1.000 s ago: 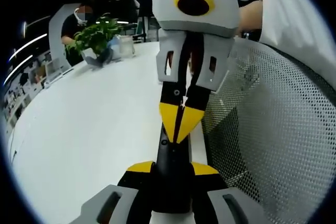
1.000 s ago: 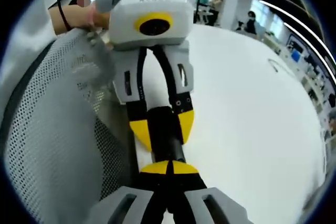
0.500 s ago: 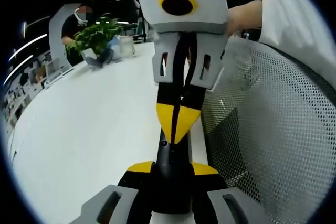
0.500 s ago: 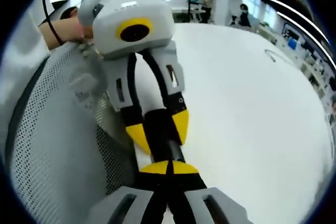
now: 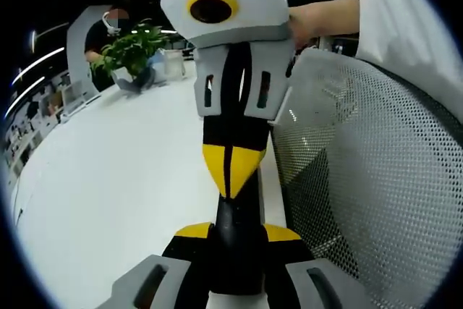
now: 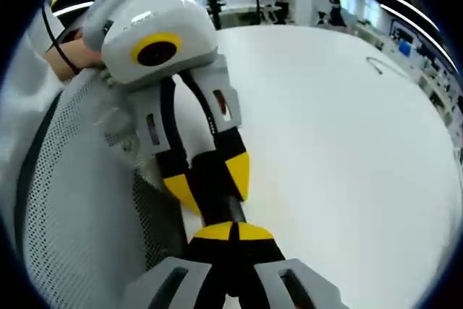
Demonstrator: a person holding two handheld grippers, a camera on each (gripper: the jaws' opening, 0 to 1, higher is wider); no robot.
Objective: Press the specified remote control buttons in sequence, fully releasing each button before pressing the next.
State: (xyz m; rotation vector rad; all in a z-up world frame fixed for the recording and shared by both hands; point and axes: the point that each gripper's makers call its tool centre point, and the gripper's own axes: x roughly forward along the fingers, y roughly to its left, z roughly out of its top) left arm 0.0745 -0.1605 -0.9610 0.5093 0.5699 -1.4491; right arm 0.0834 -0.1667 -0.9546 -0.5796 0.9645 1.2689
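while the left gripper [image 5: 237, 233] clasps the black slim remote control [image 5: 233, 179], the closed right gripper [image 6: 233, 231] bearing down may tip it off the white bench [image 5: 130, 179].

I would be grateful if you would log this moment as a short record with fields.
Left gripper: jaws shut on the remote control
Right gripper: jaws shut, tips meeting the remote control's upper face
Surface: white table
Beside the grippers: mesh chair back
Far end of the table: potted plant
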